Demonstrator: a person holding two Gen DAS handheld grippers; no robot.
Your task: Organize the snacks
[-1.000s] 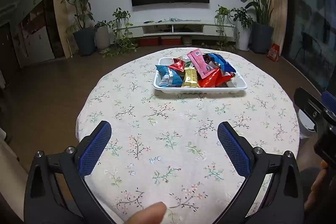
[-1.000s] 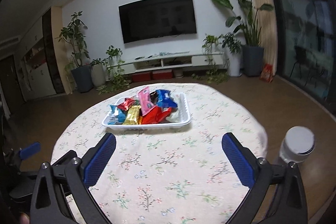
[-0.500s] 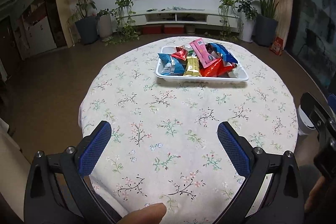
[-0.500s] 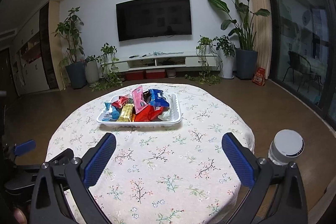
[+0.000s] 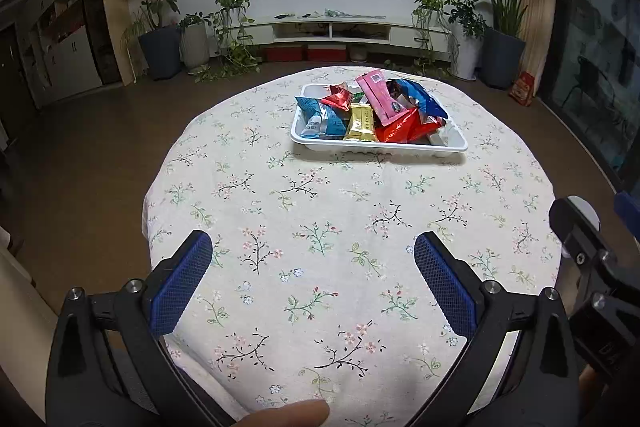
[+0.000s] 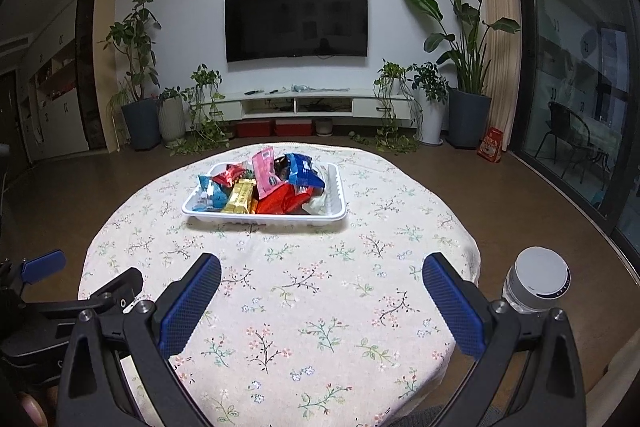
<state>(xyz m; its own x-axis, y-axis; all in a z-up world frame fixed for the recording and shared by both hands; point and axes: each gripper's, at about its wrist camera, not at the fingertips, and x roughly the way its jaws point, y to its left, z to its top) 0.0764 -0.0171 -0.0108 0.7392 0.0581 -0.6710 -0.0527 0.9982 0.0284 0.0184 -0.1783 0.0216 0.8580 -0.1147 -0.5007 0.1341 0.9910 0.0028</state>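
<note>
A white tray [image 5: 452, 145] sits on the far part of a round table with a floral cloth [image 5: 320, 227]. It holds several snack packets: a pink one [image 5: 382, 99], a gold one [image 5: 361, 125], light blue [image 5: 320, 117], red [image 5: 396, 129] and dark blue [image 5: 420, 97]. The tray also shows in the right wrist view [image 6: 332, 217]. My left gripper [image 5: 312, 269] is open and empty above the near part of the table. My right gripper [image 6: 320, 285] is open and empty, also well short of the tray.
A white-capped bottle [image 6: 536, 281] stands off the table's right edge. The other gripper shows at the right edge of the left wrist view [image 5: 592, 267] and at the left of the right wrist view [image 6: 60, 291]. A TV, cabinet and potted plants line the far wall.
Both views have tilted and shifted a little, so the table and tray sit lower and slightly farther in frame. Both grippers stay open and empty. The snacks have not moved.
</note>
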